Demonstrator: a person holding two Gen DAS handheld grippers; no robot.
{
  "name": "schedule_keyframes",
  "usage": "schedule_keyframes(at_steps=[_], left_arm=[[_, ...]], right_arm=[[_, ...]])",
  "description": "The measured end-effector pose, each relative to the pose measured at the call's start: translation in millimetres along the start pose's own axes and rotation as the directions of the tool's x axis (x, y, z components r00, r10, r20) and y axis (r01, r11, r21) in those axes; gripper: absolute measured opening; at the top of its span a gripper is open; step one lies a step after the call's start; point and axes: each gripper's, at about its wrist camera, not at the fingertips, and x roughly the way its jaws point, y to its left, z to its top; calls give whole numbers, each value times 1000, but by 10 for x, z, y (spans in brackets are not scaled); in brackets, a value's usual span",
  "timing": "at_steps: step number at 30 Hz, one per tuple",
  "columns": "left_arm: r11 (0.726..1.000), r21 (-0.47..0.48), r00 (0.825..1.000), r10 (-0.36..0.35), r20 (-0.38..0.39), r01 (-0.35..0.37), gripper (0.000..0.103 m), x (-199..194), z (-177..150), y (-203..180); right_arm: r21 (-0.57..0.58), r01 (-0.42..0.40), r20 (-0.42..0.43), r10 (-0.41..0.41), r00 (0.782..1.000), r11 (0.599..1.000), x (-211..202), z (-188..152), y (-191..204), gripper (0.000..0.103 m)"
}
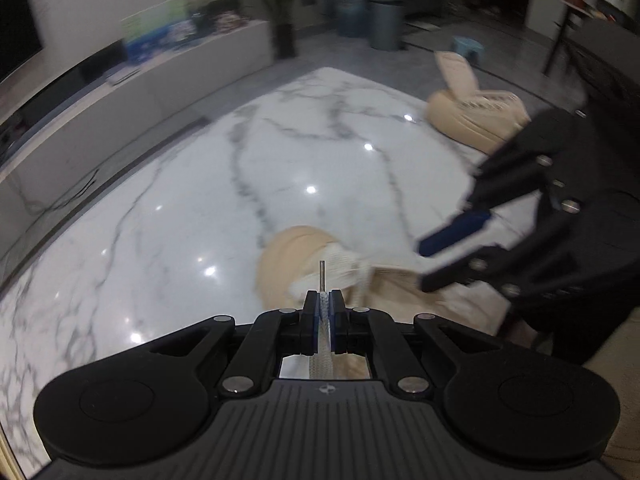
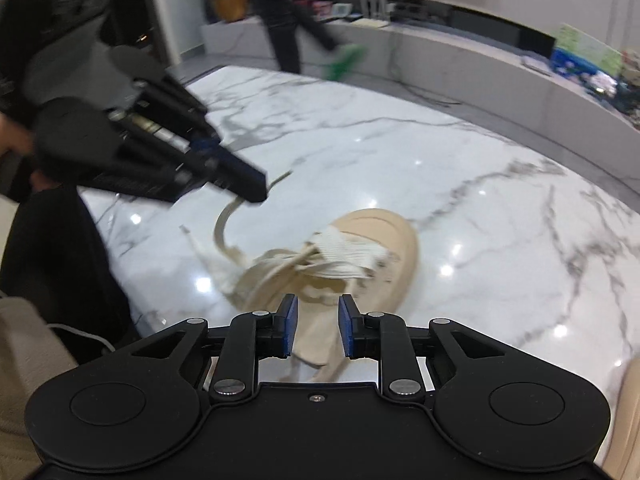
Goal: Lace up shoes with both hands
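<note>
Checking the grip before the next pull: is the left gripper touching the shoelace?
Touching. The left wrist view shows the left gripper shut on the shoelace, which runs between its blue pads with the metal tip sticking out.

A: Both views are dim indoors, with a cool grey cast. The glossy white marble worktop [image 1: 168, 216] throws back small hard white spots from ceiling lights above, scattered ahead of the tongs.

B: Focus?

A: Each camera's own black tongs are crisp at the bottom edge. The other tongs, off to the side, are smeared by motion, and so is the beige lace-up shoe [image 2: 360, 248] just ahead.

B: Edges?

A: Heavy fisheye bending; the worktop rim curves, and the far room is soft and dark.
</note>
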Motion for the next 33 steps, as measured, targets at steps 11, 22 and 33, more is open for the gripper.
schedule_keyframes(at_steps=[11,22,33], left_arm=[[995,94,996,-26,-81,33,4,343,95,-265],[995,93,992,-14,-124,25,4,382,91,-265],[994,104,987,-16,-158,33,4,495,118,-288]], right_arm=[[73,6,16,-8,1000,997,52,-113,-133,2],[59,-35,51,32,998,998,13,-142,-160,14],[124,-19,29,15,999,992,85,-175,-250,3]])
